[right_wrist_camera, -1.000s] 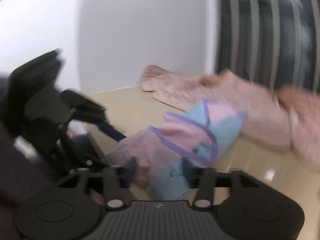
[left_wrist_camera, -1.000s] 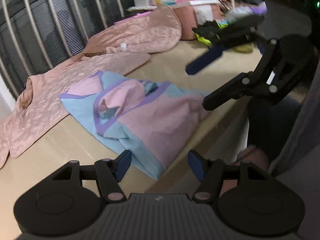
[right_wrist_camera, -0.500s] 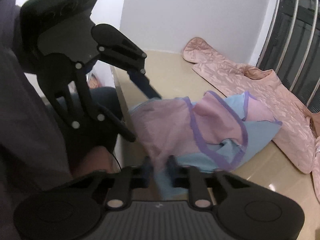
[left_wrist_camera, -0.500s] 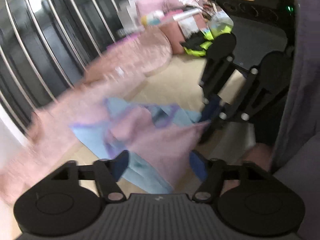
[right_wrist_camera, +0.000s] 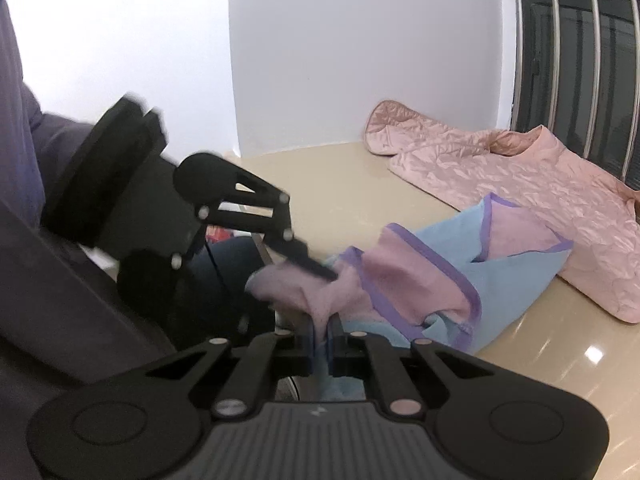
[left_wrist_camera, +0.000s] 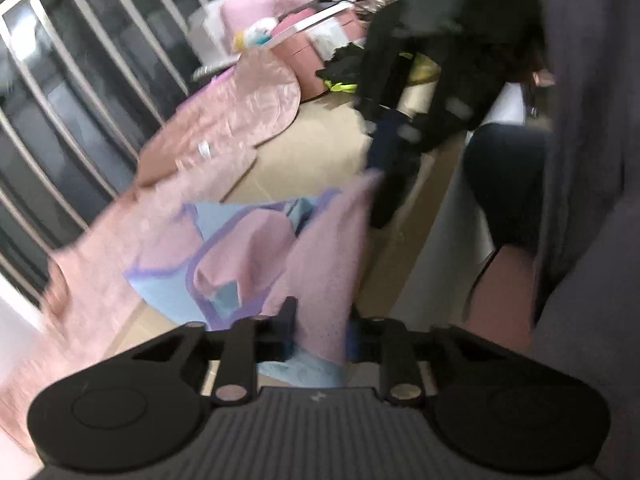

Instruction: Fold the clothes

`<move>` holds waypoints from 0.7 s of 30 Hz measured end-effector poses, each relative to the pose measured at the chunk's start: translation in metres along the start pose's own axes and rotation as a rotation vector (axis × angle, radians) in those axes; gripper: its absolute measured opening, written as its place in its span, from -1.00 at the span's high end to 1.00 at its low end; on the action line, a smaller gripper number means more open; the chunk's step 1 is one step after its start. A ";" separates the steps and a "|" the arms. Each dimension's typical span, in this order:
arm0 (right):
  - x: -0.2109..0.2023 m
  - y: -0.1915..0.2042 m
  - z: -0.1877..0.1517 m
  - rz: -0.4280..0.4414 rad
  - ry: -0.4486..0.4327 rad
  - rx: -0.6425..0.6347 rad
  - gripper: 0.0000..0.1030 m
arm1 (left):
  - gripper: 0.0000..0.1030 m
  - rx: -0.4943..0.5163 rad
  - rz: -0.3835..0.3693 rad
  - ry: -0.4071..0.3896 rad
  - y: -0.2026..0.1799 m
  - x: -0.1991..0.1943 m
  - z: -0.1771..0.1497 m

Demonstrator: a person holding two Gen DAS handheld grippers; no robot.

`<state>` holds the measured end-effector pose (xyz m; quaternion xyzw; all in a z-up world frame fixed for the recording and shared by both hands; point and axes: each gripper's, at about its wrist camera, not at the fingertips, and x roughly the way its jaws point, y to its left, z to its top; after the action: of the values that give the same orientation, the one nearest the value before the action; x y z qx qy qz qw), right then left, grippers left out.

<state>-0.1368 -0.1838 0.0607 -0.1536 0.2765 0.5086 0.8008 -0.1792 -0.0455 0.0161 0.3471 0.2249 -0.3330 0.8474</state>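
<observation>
Left wrist view: left gripper [left_wrist_camera: 320,330], at the lower centre of the frame, has just been closing; its jaws now stand narrow, with a pink fold of the pink-and-blue garment [left_wrist_camera: 280,248] pinched between them. The garment runs up the middle of the frame to the blurred right gripper [left_wrist_camera: 390,148], upper right of centre. Right wrist view: right gripper [right_wrist_camera: 320,338], at the lower centre, is clamped almost fully together on the near pink edge of the same garment [right_wrist_camera: 440,280], whose blue half rests on the beige table [right_wrist_camera: 320,184] at centre right. The left gripper [right_wrist_camera: 312,266] grips the cloth just left of centre. A quilted pink jacket [right_wrist_camera: 540,184] lies beyond, at the right.
</observation>
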 end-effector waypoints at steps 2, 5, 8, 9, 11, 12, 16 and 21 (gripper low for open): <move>0.001 0.006 -0.001 -0.016 0.014 -0.053 0.67 | 0.63 -0.049 -0.048 0.009 0.016 -0.002 0.004; 0.000 0.024 -0.009 -0.085 -0.012 -0.200 -0.69 | 0.63 -0.103 -0.108 0.022 0.039 -0.005 0.012; 0.010 0.038 -0.019 -0.187 -0.015 -0.355 -0.56 | 0.63 -0.117 -0.175 0.033 0.048 -0.009 0.015; 0.015 0.038 -0.020 -0.214 -0.014 -0.378 -0.33 | 0.63 -0.119 -0.199 0.038 0.051 -0.009 0.016; 0.026 0.034 -0.020 -0.245 -0.008 -0.395 0.13 | 0.64 -0.120 -0.253 0.049 0.056 -0.010 0.018; 0.029 0.032 -0.019 -0.245 0.001 -0.384 0.60 | 0.64 -0.127 -0.280 0.056 0.058 -0.012 0.018; 0.019 0.009 -0.006 -0.072 0.042 -0.224 0.90 | 0.64 -0.201 -0.421 0.066 0.084 -0.015 0.020; -0.001 -0.051 0.022 0.104 -0.002 0.018 0.89 | 0.59 -0.401 -0.485 0.024 0.151 0.006 0.025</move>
<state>-0.0847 -0.1950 0.0766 -0.1313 0.2876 0.5475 0.7748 -0.0623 0.0143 0.0953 0.1131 0.3726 -0.4703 0.7920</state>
